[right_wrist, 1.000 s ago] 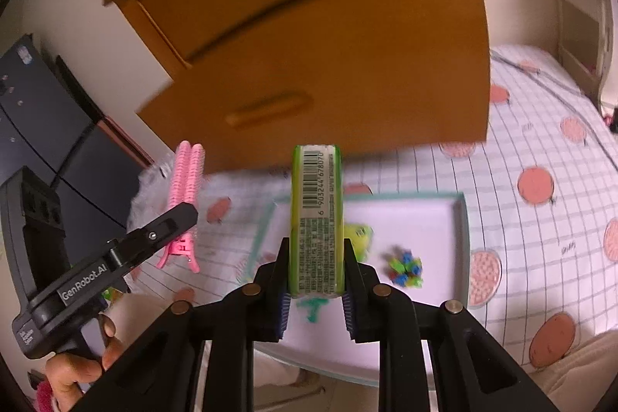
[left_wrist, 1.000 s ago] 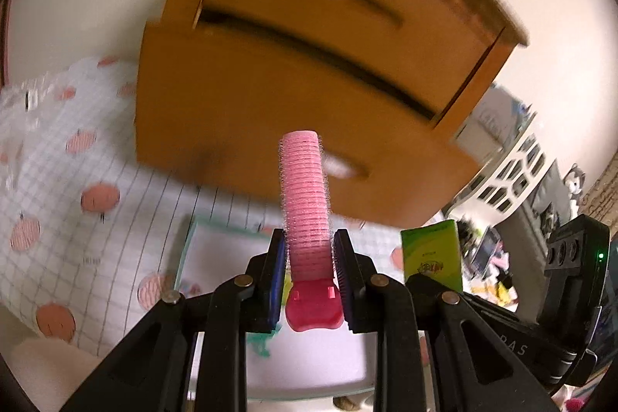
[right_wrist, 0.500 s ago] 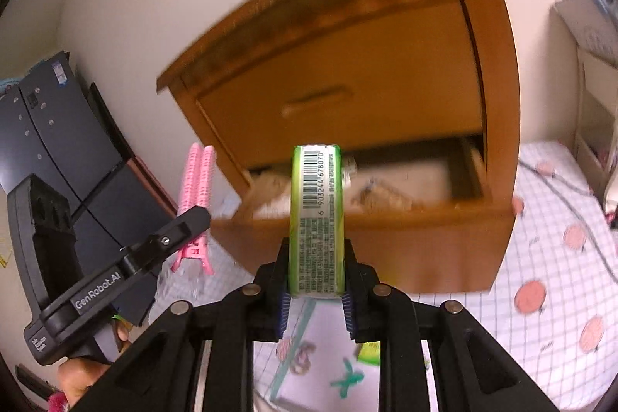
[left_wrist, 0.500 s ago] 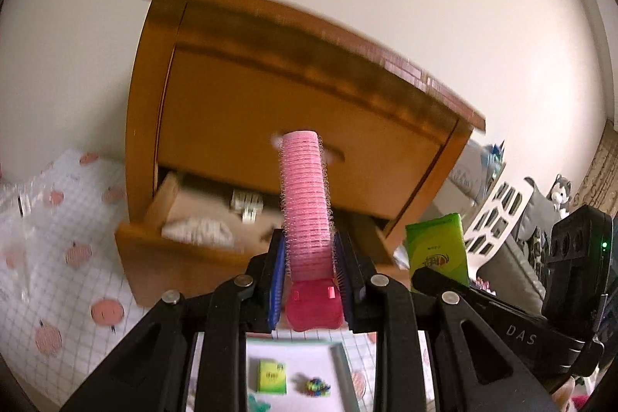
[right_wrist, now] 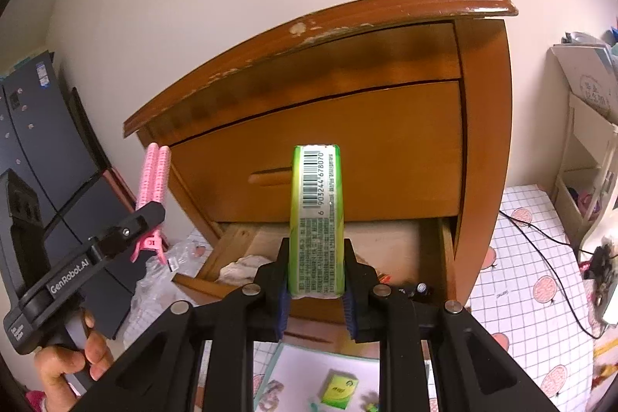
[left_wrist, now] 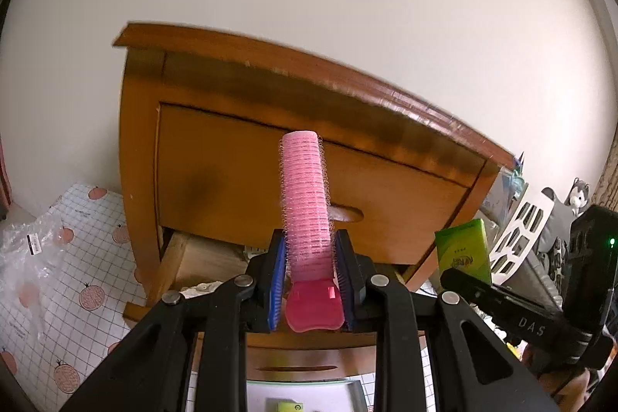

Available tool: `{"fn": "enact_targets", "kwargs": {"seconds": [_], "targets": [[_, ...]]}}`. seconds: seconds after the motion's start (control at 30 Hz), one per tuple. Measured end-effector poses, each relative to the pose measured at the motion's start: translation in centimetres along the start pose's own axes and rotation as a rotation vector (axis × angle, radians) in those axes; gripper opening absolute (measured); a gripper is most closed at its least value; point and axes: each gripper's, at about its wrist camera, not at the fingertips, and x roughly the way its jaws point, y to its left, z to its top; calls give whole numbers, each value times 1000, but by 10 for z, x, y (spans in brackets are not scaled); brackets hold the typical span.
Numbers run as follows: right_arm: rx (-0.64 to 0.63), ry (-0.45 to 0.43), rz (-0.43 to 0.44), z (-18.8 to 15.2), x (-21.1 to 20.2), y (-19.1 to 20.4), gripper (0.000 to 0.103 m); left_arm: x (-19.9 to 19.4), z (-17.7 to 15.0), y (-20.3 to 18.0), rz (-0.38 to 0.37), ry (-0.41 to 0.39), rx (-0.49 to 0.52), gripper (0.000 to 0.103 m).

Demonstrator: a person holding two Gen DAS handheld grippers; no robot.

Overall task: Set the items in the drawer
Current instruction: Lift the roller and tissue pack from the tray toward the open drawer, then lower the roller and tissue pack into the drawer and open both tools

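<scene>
Left hand (right_wrist: 65, 361) at far left of the right wrist view holds the left gripper (left_wrist: 311, 280) by its handle; jaws clamped on a pink hair roller clip (left_wrist: 307, 203), blue pads (left_wrist: 277, 280) pressing both sides of it, roller end pointing up and forward, darker pink clip tail sitting between the fingers. Clear plastic bag (left_wrist: 36, 238) lies on the gridded mat with peach print (left_wrist: 73, 280), left of the cabinet. Centre: wooden nightstand (right_wrist: 483, 126) against the wall, upper drawer shut, lower drawer (right_wrist: 239, 238) pulled out, crumpled white stuff and a few small bits inside, too blurry to name. Both grippers sit in front of and above that open drawer, items not in it yet. Right gripper (right_wrist: 316, 290) closed tight on a green tissue pack (right_wrist: 317, 219), barcode edge facing the camera, pack standing upright. Below it, a white tray (right_wrist: 297, 369) on the mat with a small green packet (right_wrist: 340, 389) and a few small coloured pieces. Right side: white shelf unit (right_wrist: 587, 149), black cable across the mat.
</scene>
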Motion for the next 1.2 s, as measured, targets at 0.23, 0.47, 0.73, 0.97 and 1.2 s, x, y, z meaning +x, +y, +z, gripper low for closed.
{"fn": "enact_targets", "kwargs": {"seconds": [0.23,0.47,0.73,0.97,1.2], "targets": [[-12,50,-14,-3,33,-15,23,33,-14,10,33,69,-8,25],[5,117,-35,-12,65,-28,23,56,-27,19,64,124,-21,26],[-12,160,-39,-15,83,-32,25,70,-38,31,96,175,-50,37],[-14,203,-61,-20,95,-36,31,70,-42,33,106,194,-45,56],[-27,218,-69,-28,102,-39,52,78,-48,39,135,224,-52,71]]}}
